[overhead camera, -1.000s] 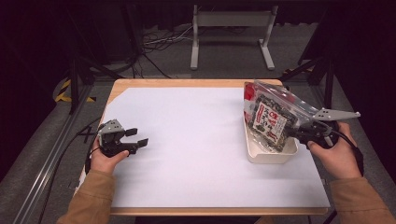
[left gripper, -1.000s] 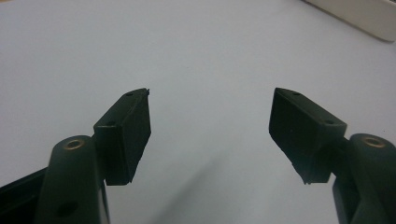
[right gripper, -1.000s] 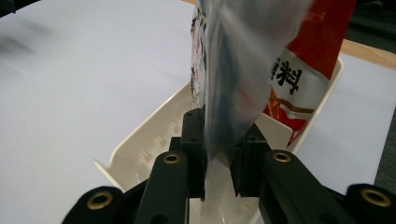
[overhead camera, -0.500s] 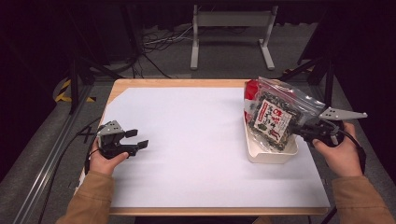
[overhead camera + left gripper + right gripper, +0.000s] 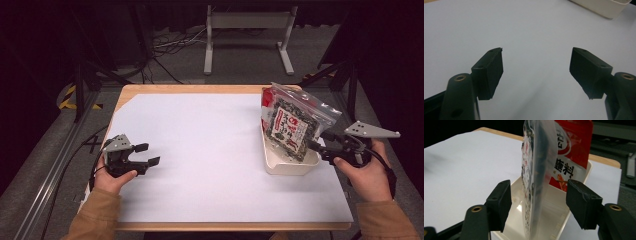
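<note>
Light falls from overhead onto my white tabletop (image 5: pixel 210 150), bright and even; the room around it sits near black. High view soft, slightly grainy. My left tongs (image 5: pixel 536 72) cast a faint, diffuse shadow below them. In the right gripper view, glare streaks the clear bag (image 5: pixel 536 170); my right tongs (image 5: pixel 539 202) blur close up.

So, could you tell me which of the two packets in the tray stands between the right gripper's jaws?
The clear seaweed packet, edge-on between the open right gripper; the red packet stands behind it.
</note>
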The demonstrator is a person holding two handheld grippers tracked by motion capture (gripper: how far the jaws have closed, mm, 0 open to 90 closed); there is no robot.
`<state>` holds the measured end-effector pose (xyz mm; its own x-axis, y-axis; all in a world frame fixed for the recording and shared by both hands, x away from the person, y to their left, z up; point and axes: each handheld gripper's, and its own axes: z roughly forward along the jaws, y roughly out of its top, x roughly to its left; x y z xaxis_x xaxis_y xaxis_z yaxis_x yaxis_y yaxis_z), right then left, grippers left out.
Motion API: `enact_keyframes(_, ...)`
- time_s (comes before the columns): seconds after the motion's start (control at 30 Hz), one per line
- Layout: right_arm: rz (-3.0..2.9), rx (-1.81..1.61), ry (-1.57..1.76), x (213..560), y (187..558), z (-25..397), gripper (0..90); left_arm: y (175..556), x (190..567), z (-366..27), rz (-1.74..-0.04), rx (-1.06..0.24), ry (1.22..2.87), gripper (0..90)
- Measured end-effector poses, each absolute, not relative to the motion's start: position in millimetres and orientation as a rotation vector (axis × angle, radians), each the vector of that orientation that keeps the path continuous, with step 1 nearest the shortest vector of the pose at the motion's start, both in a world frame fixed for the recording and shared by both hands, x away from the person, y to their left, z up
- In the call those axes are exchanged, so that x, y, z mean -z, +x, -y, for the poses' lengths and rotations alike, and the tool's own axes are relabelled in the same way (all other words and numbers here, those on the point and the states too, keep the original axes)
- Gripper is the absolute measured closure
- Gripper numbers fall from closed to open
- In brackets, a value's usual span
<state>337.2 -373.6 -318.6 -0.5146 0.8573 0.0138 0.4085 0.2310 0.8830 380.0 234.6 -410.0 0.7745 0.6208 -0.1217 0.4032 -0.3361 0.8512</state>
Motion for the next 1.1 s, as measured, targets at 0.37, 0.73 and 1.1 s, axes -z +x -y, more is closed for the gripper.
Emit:
enact_keyframes(0.37,-1.991,-1.186,1.109,308.9,301.7,358.3,38.3,361.6,402.3,-233.2,-0.730,-0.284,1.973,27.2)
enact_keyframes(0.73,-2.057,-1.275,1.009,311.7,289.0,319.8,38.9,347.8,399.9,-234.9,-0.715,-0.289,1.962,27.1)
enact_keyframes(1.1,-2.129,-1.370,0.929,328.0,299.8,285.7,38.6,341.2,400.8,-238.0,-0.701,-0.317,1.945,27.7)
